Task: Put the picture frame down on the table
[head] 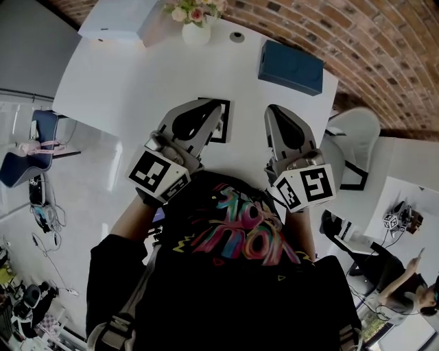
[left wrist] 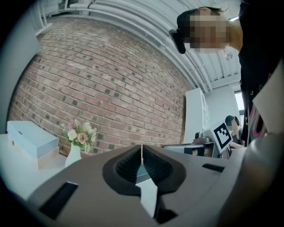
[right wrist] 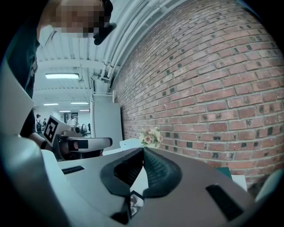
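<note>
The picture frame [head: 226,125] is lying flat on the white table [head: 110,75] at the middle of the head view, between the two tongs, its black edge partly hidden under the left one. It appears to be resting there on its own, so the task looks as good as done.

The left gripper [head: 217,106] is pointing toward the top of the frame with its jaws pressed together and nothing between them. That suggests it is sitting free of the frame, not holding it. The right gripper [head: 274,111], just right of the frame, is also showing its pads meeting at the tips with nothing caught in them. Both are hovering close beside the frame, likely because this is where it was meant to go.

The other things are sitting along the far edge, at the top of the picture, leaving the middle open as a working spot.

Counting: one picture frame, two grippers, one vase of flowers [head: 195,24] at top centre, and two boxes, a pale blue box [head: 113,20] at upper left and a dark blue box [head: 291,66] at upper right.
</note>
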{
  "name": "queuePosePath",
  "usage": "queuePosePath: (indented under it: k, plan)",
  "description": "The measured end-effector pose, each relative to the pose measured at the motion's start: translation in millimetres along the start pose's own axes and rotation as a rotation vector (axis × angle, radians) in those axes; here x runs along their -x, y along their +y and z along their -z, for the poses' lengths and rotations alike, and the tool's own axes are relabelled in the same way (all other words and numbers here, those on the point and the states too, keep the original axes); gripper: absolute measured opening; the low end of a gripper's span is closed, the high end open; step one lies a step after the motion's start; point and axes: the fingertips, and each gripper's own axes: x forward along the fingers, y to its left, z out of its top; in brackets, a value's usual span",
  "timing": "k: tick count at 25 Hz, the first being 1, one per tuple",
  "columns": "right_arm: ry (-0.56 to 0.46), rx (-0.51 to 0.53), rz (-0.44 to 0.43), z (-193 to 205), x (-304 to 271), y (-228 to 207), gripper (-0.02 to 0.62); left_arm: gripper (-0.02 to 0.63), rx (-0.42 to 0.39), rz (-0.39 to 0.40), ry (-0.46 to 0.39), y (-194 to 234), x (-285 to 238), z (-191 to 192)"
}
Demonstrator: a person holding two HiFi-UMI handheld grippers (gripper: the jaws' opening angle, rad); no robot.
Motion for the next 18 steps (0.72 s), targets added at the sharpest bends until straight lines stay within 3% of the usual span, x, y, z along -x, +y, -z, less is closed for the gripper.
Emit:
queuePosePath:
  k: [18]
  plan:
    - [0.012, -0.012, -0.034, 7.0, -5.1, 7.9, 0.017, 0.032, -0.021, 0.001, -0.028, 1.0, 1.8, -8.4]
